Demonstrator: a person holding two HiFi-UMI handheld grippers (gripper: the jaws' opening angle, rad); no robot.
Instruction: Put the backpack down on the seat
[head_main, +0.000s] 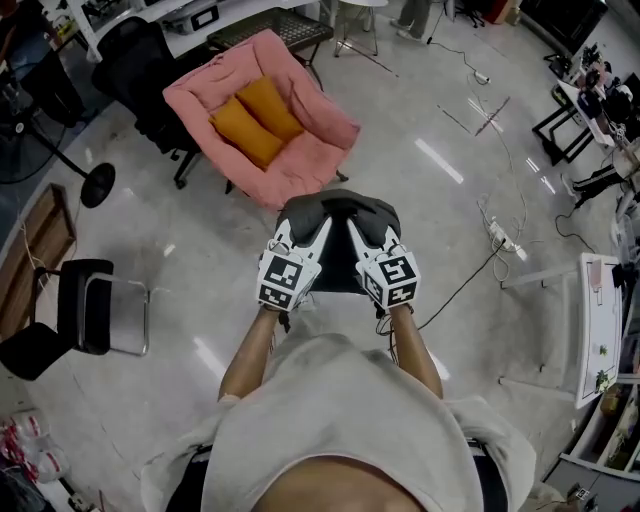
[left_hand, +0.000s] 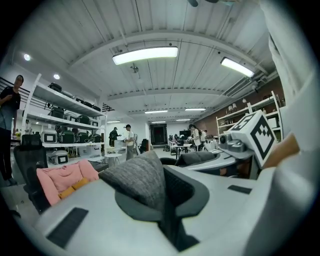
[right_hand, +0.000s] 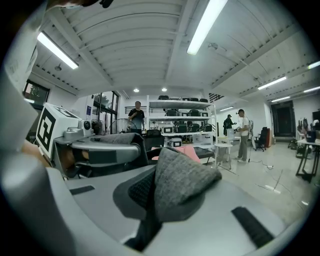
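Hanging mid-frame in the head view, the backpack (head_main: 340, 212) was short of the pink seat (head_main: 300, 160) at upper left. Left gripper view: left claw (left_hand: 162, 197) pinched its fabric. Right gripper view: right claw (right_hand: 151, 202) likewise; thin pinches might slip.

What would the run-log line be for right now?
phase: carry | left hand-held gripper: shut on backpack | right hand-held gripper: shut on backpack | backpack: not yet on pink seat
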